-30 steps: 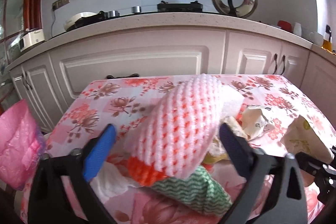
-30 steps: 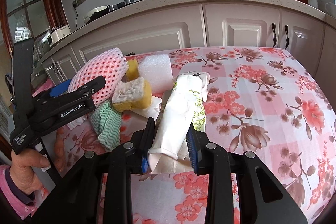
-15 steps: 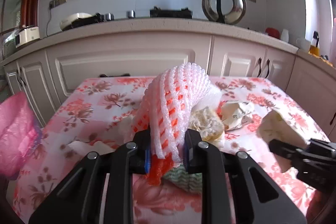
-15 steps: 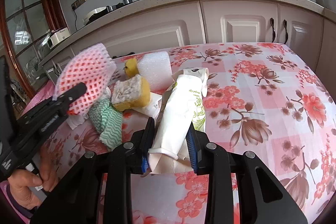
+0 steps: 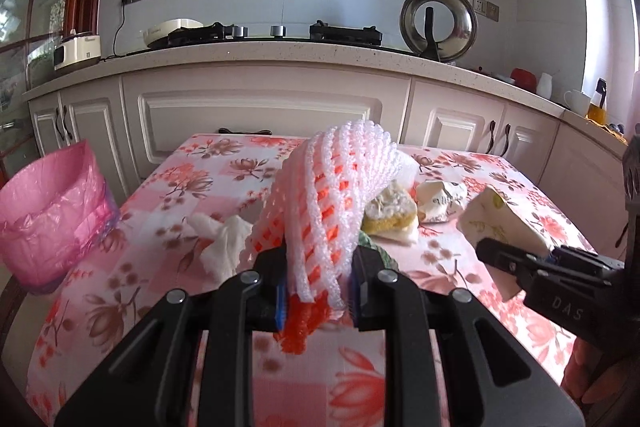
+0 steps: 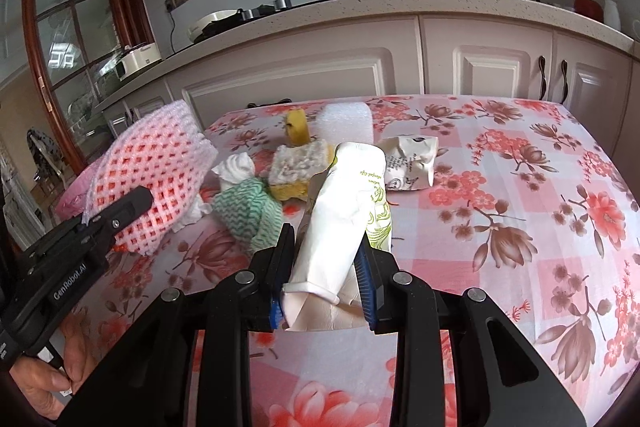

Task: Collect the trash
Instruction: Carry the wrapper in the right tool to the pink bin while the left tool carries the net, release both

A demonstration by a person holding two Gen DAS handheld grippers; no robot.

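- Left wrist view: left gripper (image 5: 318,285) clamped on the pink foam fruit net (image 5: 328,203), lifted above the tabletop (image 5: 152,239); pink-lined bin (image 5: 48,211) off the left edge. Net judged featherlight, squashy, springy; a pinch at the bunched lower end suits.
- Right wrist view: right gripper (image 6: 324,279) clenched around a white crumpled paper cup (image 6: 340,211) with green print. Judged light, crushable; grip mid-body.
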